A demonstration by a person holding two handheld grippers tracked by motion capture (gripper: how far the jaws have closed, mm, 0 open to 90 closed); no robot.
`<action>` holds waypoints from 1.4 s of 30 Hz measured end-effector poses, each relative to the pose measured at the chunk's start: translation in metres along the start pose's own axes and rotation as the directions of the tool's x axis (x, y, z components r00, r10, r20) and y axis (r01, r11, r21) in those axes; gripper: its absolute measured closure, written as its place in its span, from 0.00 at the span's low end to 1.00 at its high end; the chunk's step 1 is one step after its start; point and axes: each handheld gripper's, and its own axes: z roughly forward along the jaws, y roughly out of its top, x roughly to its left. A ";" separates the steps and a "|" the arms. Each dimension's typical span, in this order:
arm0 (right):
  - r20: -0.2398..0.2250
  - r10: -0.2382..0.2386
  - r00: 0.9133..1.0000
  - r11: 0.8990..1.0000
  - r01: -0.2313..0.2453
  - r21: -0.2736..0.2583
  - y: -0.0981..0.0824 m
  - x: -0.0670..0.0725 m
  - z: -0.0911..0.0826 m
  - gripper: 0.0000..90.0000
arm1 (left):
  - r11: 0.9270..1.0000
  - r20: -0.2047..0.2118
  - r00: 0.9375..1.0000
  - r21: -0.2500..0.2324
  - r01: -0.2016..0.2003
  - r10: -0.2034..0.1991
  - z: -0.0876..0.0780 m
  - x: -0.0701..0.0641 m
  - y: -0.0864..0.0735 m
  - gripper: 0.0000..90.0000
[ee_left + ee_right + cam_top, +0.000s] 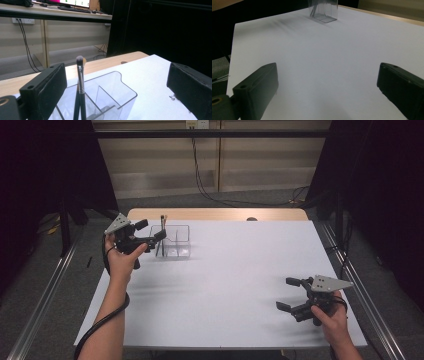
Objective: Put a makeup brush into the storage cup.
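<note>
At the ten o'clock corner of the white table (235,285), the left gripper (153,230) gapes beside the clear plastic divided organiser (176,241), clearing the upright black makeup brush (80,85) for withdrawal, while the right gripper (289,294) idles apart at four o'clock.

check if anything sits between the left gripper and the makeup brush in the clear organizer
Nothing visible does. The left gripper has its jaws wide open, with the makeup brush standing upright in the clear organizer just ahead of them, nearer one jaw. Neither pad touches the brush.
</note>
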 end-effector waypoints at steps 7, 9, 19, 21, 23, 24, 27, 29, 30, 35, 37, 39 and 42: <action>0.000 0.001 1.000 1.000 -0.001 -0.002 0.000 0.000 0.000 0.03 | 1.000 0.011 1.000 -0.008 -0.012 0.012 -0.006 -0.003 -0.006 0.00; -0.001 -0.002 1.000 1.000 0.002 -0.002 0.001 0.000 0.001 0.03 | 1.000 0.020 1.000 -0.008 -0.007 0.007 -0.008 -0.004 -0.008 0.00; -0.004 -0.001 1.000 1.000 0.001 -0.001 0.000 0.000 0.001 0.03 | 1.000 0.043 0.999 -0.009 -0.019 0.019 -0.020 -0.009 -0.018 0.00; -0.005 0.001 1.000 1.000 -0.001 0.001 0.000 0.000 0.002 0.03 | 1.000 0.048 0.998 -0.001 -0.029 0.029 -0.021 -0.011 -0.020 0.00; -0.006 0.000 1.000 1.000 0.000 0.003 0.000 0.000 0.002 0.03 | 1.000 0.062 0.998 0.006 -0.031 0.030 -0.023 -0.013 -0.022 0.00; -0.006 0.000 1.000 1.000 0.000 0.002 0.000 0.000 0.002 0.03 | 1.000 0.062 0.998 0.006 -0.031 0.030 -0.023 -0.013 -0.022 0.00; -0.005 0.000 1.000 1.000 0.000 0.001 0.000 0.001 0.002 0.03 | 1.000 0.095 0.995 0.007 -0.023 0.023 -0.027 -0.016 -0.026 0.00; -0.005 0.000 1.000 1.000 0.000 0.001 0.000 0.001 0.002 0.03 | 1.000 0.095 0.995 0.008 -0.015 0.015 -0.027 -0.018 -0.028 0.00; -0.006 0.000 1.000 1.000 0.000 0.001 0.000 0.001 0.002 0.03 | 0.999 0.105 0.994 0.015 -0.034 0.032 -0.029 -0.019 -0.030 0.00; -0.003 -0.003 1.000 1.000 0.003 -0.006 0.001 0.000 0.001 0.03 | 0.999 0.122 0.992 0.013 -0.037 0.035 -0.033 -0.023 -0.034 0.00; -0.003 -0.001 1.000 1.000 0.001 -0.003 0.000 0.000 0.000 0.03 | 0.999 0.138 0.989 0.014 -0.048 0.046 -0.035 -0.025 -0.036 0.00; -0.002 0.000 1.000 1.000 0.000 -0.005 0.001 0.000 0.000 0.03 | 0.998 0.145 0.988 0.021 -0.054 0.051 -0.037 -0.026 -0.038 0.00; -0.003 -0.005 1.000 1.000 0.005 -0.005 0.001 0.001 0.001 0.03 | 0.998 0.155 0.986 0.025 -0.058 0.054 -0.038 -0.026 -0.041 0.00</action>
